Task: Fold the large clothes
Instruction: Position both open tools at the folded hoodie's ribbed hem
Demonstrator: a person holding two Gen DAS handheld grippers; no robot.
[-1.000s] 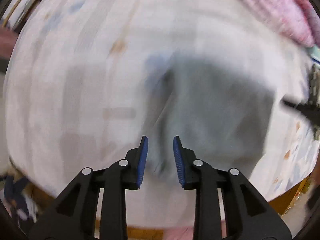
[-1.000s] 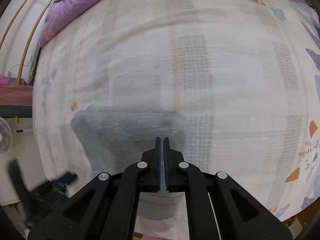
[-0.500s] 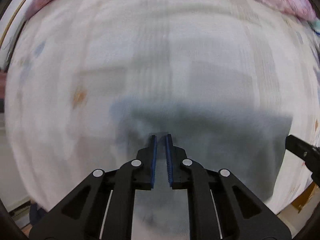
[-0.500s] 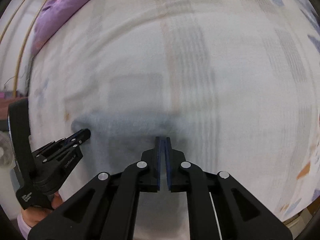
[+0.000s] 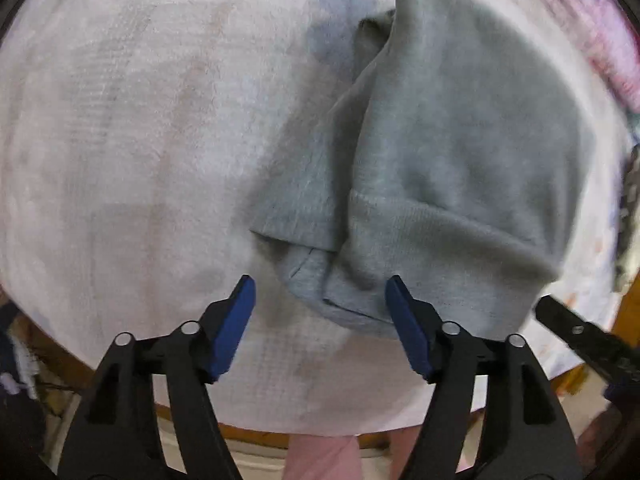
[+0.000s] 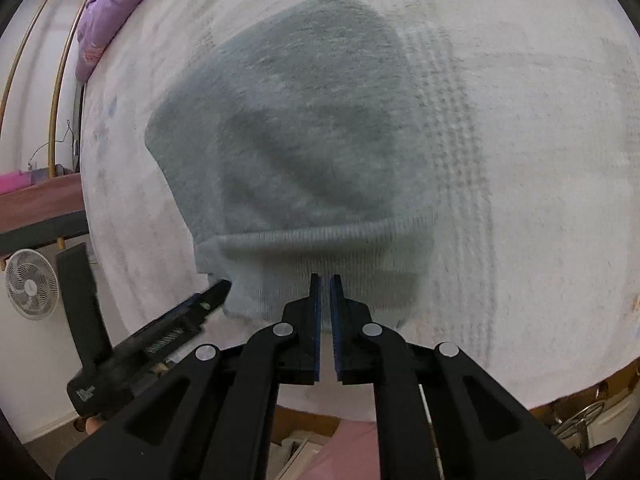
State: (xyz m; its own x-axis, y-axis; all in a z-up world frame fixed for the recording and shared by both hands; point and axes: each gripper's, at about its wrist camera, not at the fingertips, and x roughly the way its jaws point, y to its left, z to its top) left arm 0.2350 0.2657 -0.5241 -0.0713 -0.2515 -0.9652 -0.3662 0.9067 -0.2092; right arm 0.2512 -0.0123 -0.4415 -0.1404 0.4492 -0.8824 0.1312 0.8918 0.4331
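the grey sweater (image 5: 460, 152) lies on the bed (image 5: 120, 140) near its near edge, folded into a compact bundle but loose at the left. the left hand-held gripper (image 5: 320, 300) is opening, gripping nothing; the right hand-held gripper (image 6: 325, 292) is nearly closed, empty. tidying remains.

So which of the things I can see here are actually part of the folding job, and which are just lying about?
Part of the job:
- grey sweater, partly folded on the bed sheet
- left gripper, its fingers opening above the sweater's bunched corner, nothing pinched
- right gripper, shut at the ribbed hem

Just lying about:
- purple quilt
- white fan
- pink quilt
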